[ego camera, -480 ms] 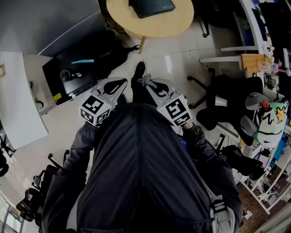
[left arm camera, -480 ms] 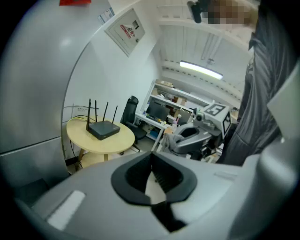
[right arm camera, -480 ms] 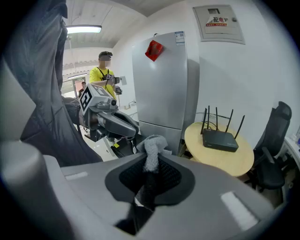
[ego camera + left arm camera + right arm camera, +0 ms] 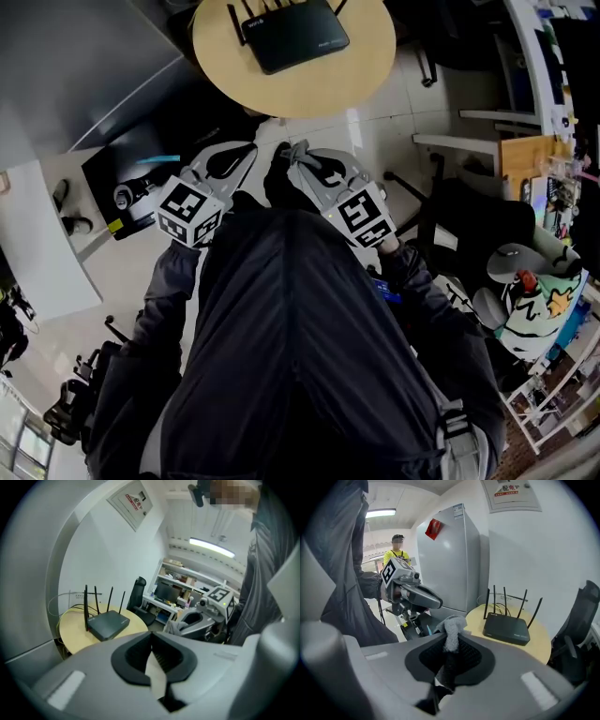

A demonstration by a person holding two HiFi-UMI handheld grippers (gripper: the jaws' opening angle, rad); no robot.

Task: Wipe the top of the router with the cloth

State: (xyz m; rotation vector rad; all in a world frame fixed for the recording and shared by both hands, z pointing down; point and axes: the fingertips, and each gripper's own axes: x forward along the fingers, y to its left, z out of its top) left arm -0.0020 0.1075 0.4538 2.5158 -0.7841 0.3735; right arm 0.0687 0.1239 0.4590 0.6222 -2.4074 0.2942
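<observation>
Cloth (image 4: 451, 632): grey, fuzzy, bunched. It is held pinched between the closed jaws of the right gripper (image 4: 446, 665). A crumpled tuft is seen standing out past the jaw tips, and the rest is drawn back into the slot between the jaws. No contact with the router is observed.

Router (image 4: 506, 629): black, flat, rectangular box, lying top side up on a round pale wooden table (image 4: 536, 646). Several thin black antennas are raised upright along its rear edge, slightly splayed. It is located ahead of the right gripper, right of the jaw line and well apart from the tips.
</observation>
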